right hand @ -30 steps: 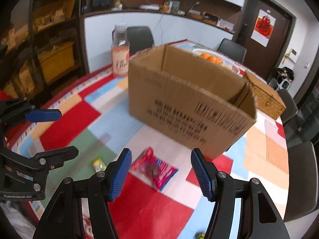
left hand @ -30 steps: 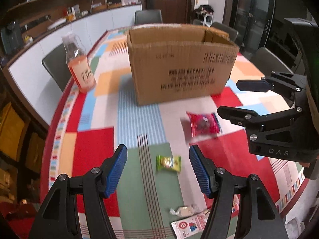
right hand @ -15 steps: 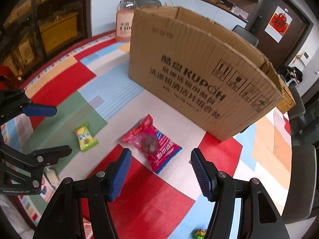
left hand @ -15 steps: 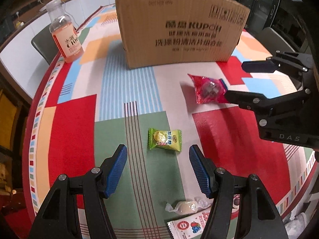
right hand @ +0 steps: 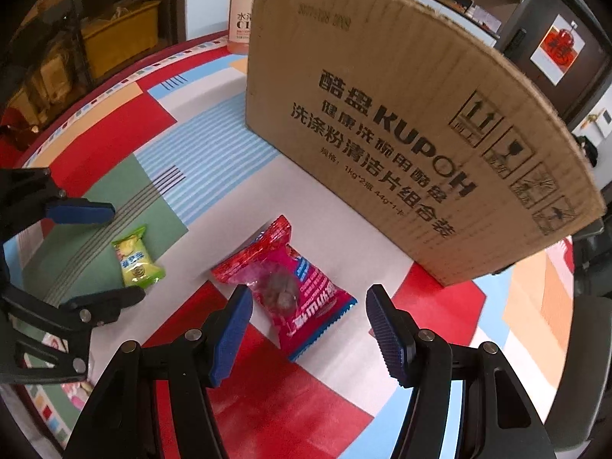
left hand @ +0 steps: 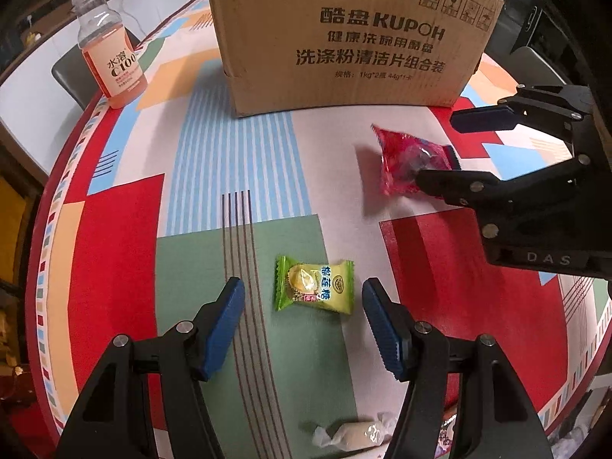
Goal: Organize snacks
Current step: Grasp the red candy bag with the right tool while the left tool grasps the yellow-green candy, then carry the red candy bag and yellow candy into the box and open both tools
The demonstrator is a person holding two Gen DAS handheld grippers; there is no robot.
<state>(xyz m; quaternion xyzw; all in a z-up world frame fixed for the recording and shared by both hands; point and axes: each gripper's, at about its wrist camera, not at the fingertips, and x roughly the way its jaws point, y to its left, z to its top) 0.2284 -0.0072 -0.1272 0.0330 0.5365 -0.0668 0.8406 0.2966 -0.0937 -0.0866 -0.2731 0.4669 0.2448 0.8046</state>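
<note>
A green durian candy [left hand: 313, 285] lies flat on the green patch of the tablecloth. My left gripper [left hand: 304, 300] hovers over it with the candy between its blue pads, which do not touch it; the jaws are closing a little. A red snack packet [right hand: 290, 287] lies on the white patch in front of the cardboard box [right hand: 401, 134]. My right gripper [right hand: 309, 302] hangs open above the packet, its pads on either side and clear of it. In the left wrist view the right gripper [left hand: 455, 149] straddles the red packet [left hand: 405, 164].
A pink drink bottle [left hand: 111, 61] stands at the table's far left edge. A white wrapped candy [left hand: 355, 432] and another printed packet lie near the front edge, partly hidden by my left fingers. The tall box [left hand: 355, 38] blocks the far side.
Both grippers have come down and tilted toward the table. The green candy and the red packet now sit between their respective pads, and the box top has left view.
</note>
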